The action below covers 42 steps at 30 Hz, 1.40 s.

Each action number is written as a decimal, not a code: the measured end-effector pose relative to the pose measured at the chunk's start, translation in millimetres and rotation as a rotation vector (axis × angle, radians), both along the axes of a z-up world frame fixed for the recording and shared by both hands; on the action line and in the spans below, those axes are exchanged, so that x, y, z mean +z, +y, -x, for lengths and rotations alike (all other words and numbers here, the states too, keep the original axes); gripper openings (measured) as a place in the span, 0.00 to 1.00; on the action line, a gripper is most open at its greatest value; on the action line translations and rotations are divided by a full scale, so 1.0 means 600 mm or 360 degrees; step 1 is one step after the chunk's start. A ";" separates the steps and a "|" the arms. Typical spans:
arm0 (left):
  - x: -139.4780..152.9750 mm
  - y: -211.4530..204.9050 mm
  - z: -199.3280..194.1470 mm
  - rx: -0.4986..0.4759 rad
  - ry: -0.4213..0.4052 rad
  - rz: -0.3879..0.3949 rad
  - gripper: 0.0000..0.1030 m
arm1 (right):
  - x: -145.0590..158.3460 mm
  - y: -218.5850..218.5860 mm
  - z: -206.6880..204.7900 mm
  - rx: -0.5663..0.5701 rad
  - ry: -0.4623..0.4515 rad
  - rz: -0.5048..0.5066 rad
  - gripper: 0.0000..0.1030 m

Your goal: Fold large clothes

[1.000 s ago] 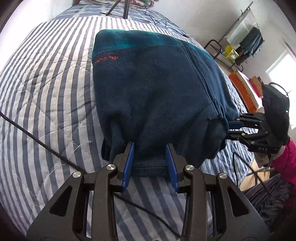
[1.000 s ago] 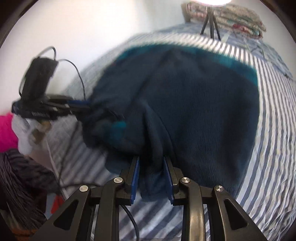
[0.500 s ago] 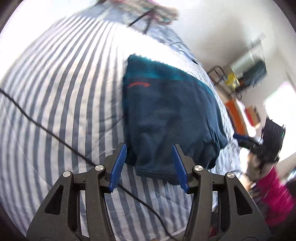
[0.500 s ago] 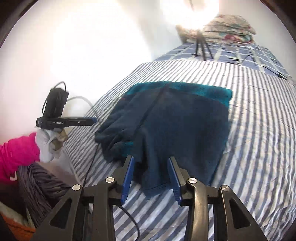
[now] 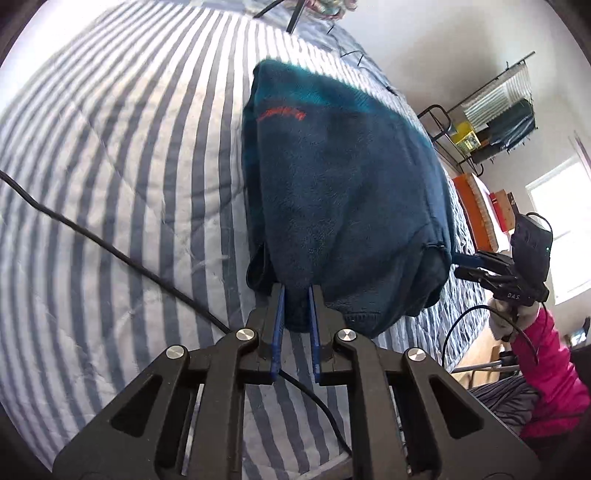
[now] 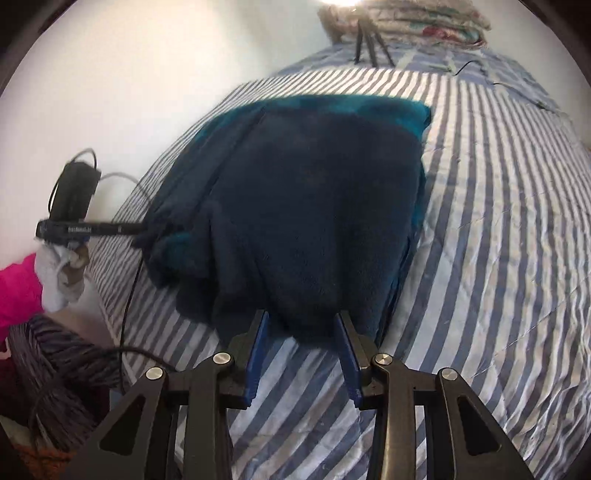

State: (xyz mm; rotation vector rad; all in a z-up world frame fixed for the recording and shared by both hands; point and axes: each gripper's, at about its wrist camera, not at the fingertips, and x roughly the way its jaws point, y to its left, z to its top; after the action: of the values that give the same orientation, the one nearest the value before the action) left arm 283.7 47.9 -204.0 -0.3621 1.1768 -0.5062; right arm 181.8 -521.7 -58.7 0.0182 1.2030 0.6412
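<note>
A dark blue fleece (image 5: 343, 177) with a teal band and red lettering lies folded on the striped bed cover (image 5: 110, 184). My left gripper (image 5: 295, 295) is at its near hem, jaws closing, with the fabric pinched between the blue pads. From the right wrist view the fleece (image 6: 314, 206) fills the middle. My right gripper (image 6: 301, 325) stands open, and the near fold bulges between its fingertips. The left gripper (image 6: 144, 230) reaches into the fleece's left edge. The right gripper (image 5: 461, 266) sits at the fleece's right corner.
A black cable (image 5: 110, 251) crosses the cover and passes under my left gripper. A tripod (image 6: 369, 40) and piled bedding (image 6: 406, 22) stand at the bed's far end. A clothes rack (image 5: 498, 110) and orange boxes (image 5: 476, 206) stand beyond the right side. A person's pink sleeve (image 5: 546, 362) is behind the right gripper.
The left gripper opened and drew back, then came in again and narrowed on the near hem. The right gripper let go of the fabric, widened and now straddles the near fold.
</note>
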 end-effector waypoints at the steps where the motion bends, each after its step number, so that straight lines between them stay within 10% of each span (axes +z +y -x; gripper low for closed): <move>1: 0.015 -0.007 0.000 0.0005 -0.0019 0.0018 0.20 | 0.006 -0.001 0.003 0.0034 0.0002 -0.0002 0.37; 6: 0.059 0.024 -0.022 0.0091 -0.0148 0.0126 0.63 | 0.053 -0.044 0.001 -0.0017 -0.0082 -0.0158 0.37; 8: 0.062 0.037 -0.038 0.0152 -0.0146 0.0178 0.72 | 0.071 -0.065 -0.004 -0.0075 -0.0131 -0.0233 0.57; 12: 0.035 0.065 -0.083 0.0245 0.0006 0.0384 0.73 | 0.078 -0.098 -0.023 -0.0261 -0.0247 -0.0294 0.93; 20: -0.008 0.087 -0.160 0.0324 0.0120 0.0584 0.74 | 0.035 -0.119 -0.093 -0.0454 -0.0101 -0.0460 0.93; 42: -0.098 0.019 -0.227 0.0167 0.0222 0.0620 0.75 | -0.084 -0.109 -0.159 -0.0447 0.0153 -0.0639 0.88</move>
State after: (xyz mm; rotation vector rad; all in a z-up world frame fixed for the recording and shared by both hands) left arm 419.8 59.2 -262.6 -0.8003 1.1843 -0.6267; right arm 277.1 -587.4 -109.2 0.5511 1.1204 0.6288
